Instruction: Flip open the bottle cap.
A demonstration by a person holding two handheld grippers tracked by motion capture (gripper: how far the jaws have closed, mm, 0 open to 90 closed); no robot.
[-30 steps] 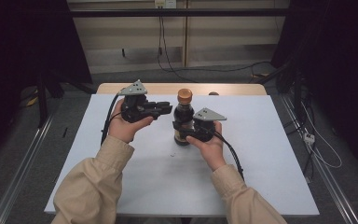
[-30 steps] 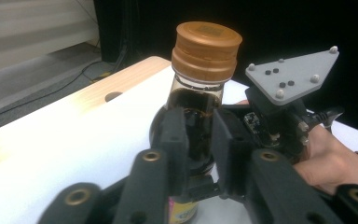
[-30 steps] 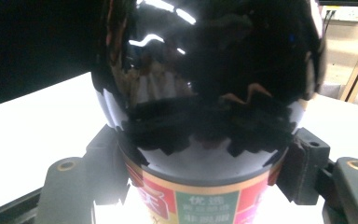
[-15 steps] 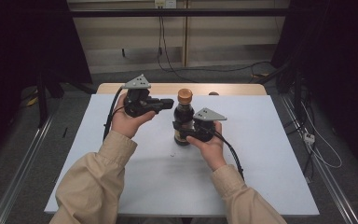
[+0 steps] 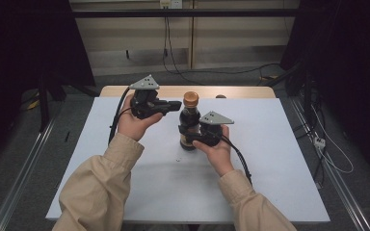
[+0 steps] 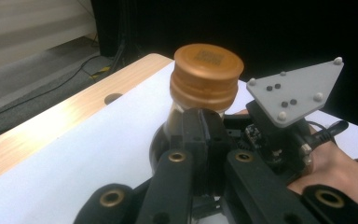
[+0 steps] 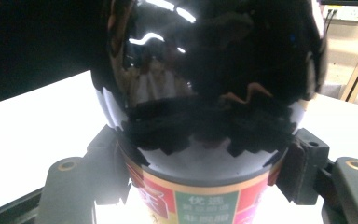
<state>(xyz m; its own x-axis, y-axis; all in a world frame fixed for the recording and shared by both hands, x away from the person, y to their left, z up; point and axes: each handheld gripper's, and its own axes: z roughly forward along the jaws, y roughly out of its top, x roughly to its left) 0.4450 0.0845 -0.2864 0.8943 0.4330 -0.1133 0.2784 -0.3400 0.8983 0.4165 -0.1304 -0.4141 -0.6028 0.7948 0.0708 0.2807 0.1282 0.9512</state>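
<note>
Gripping the dark bottle (image 5: 189, 126) around its body, our right gripper (image 5: 197, 140) held it upright on the white table (image 5: 279, 159). Our left gripper (image 5: 173, 105) hovered just beside the bronze cap (image 6: 206, 77), jaws having just closed together, pinching nothing.

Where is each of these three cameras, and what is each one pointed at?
High view: fixed above the person's side, looking forward and down at the white table; both sleeves and hands show.
Left gripper view: rides the left hand-held gripper, facing the bottle's orange cap; its shut black jaws show.
Right gripper view: rides the right hand-held gripper, close against the dark bottle that its jaws clamp.
All three share the bottle.
</note>
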